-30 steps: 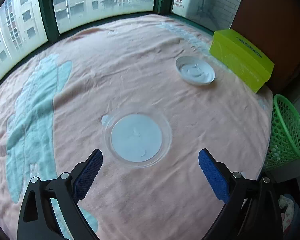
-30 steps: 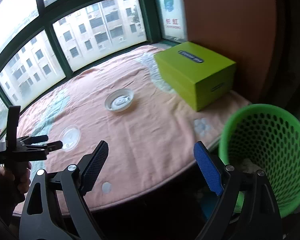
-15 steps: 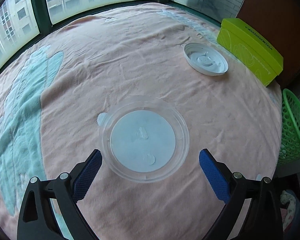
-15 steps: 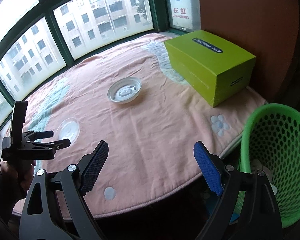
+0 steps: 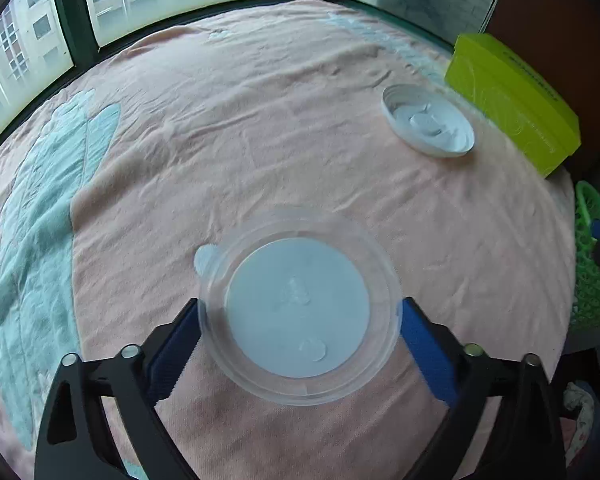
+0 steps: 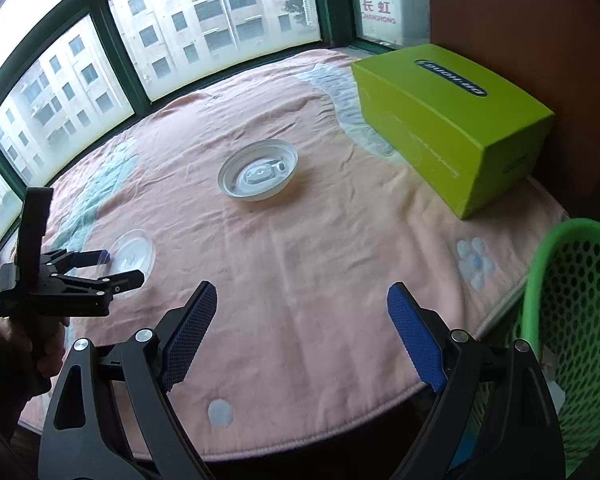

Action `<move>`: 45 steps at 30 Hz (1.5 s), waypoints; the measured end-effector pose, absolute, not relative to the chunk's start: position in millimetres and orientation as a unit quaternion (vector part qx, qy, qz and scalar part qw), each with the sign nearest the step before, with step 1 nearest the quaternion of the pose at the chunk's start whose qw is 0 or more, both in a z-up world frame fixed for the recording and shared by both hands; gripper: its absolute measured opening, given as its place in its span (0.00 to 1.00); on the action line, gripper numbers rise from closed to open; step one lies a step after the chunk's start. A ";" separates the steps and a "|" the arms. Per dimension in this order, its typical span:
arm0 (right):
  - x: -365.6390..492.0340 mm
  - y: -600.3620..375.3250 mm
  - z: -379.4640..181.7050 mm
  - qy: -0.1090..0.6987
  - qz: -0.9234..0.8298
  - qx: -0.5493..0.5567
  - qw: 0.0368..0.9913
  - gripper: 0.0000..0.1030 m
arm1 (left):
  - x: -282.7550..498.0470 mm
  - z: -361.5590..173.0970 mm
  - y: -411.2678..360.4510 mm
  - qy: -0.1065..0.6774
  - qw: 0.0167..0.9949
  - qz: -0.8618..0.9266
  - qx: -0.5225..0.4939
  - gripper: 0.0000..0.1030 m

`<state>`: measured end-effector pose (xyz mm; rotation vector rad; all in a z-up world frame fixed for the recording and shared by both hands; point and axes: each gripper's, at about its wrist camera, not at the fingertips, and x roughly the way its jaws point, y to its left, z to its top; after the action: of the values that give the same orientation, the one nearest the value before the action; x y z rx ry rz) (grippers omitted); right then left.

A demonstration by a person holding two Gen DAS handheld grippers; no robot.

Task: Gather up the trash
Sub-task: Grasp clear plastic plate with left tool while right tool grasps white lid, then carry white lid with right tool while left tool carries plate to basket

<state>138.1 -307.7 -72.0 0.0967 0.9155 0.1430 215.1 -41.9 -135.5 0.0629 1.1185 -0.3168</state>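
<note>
Since a second ago the left gripper (image 5: 299, 322) has come down and forward over the table, so the clear plastic lid (image 5: 298, 306), which lay ahead of its fingertips, now sits between its two blue pads (image 5: 176, 344). Those fingers are spread wide, one pad just beside each side of the lid's rim; whether either pad touches the rim cannot be told, and the lid lies flat on the pink cloth (image 5: 260, 140). Beyond the fingertips and off to the right finger's side lies a white plastic lid (image 5: 428, 126), rim up, well apart from the clear one, and just past it, farther right, stands a lime-green box (image 5: 512, 104).

The right gripper (image 6: 302, 334) has also moved in toward the table, and the white lid (image 6: 258, 176) and green box (image 6: 448, 120) loom larger ahead of it. Its fingers are spread with nothing between them but bare cloth near the table edge. Outside its right finger stands the green mesh basket (image 6: 572, 304), beside the table. Outside its left finger, the person's hand (image 6: 32, 344) holds the left gripper (image 6: 126, 270) at the clear lid (image 6: 134, 254). Straight ahead of the fingertips, well beyond them, is the white lid, with the box to its right.
</note>
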 end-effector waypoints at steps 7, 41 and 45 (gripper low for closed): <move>171.2 -290.0 -78.6 0.446 0.092 0.033 0.890 0.87 | 209.1 -122.9 -32.1 0.514 0.846 -0.142 0.023 0.87; 294.1 -237.5 -125.3 0.478 0.105 -0.030 0.872 0.89 | 211.6 -86.4 3.7 0.493 0.859 -0.135 -0.034 0.87; 278.4 -241.1 -113.2 0.467 0.109 -0.023 0.877 0.89 | 210.3 -86.7 -0.8 0.495 0.857 -0.139 -0.033 0.87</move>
<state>278.4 -241.1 -113.2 -0.0484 0.9737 0.2267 210.3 -0.8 -86.7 -0.0693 1.0396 -0.2920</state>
